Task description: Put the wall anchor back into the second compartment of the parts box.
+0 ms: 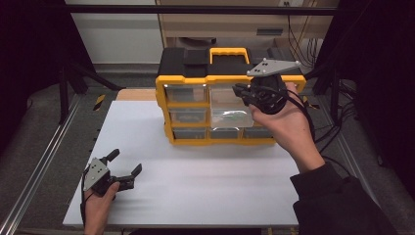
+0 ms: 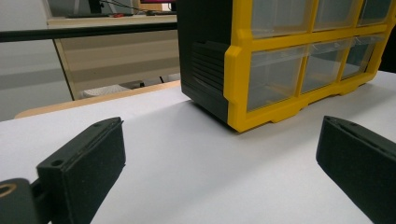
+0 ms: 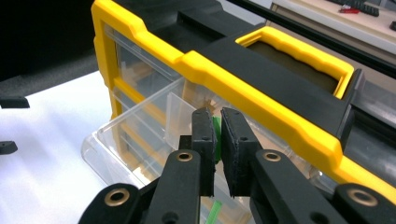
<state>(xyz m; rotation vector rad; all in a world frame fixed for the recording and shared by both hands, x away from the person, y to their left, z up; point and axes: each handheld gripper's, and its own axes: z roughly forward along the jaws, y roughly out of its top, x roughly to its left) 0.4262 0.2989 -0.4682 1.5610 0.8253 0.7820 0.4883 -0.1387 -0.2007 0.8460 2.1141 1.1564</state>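
**Right gripper pinching a thin green strip over the pulled-out clear drawer of the yellow-and-black organiser.**

The right gripper (image 3: 215, 140) has its fingers nearly together on a thin green plastic strip (image 3: 216, 135), which runs down between them and shows again lower at the bottom of the right gripper view; it hangs above the open clear plastic drawer (image 3: 140, 121) in the yellow-and-black parts cabinet (image 1: 230, 78) standing at the back of the white tabletop (image 1: 195, 186). To do this well, I judge the grip should stay firm and the strip be kept upright, clear of the drawer's inner divider and the yellow frame above, moving slowly so the light drawer is not dragged. The left gripper (image 1: 126, 167) rests near the tabletop's front left, fingers wide apart, holding nothing; it could steady the cabinet.
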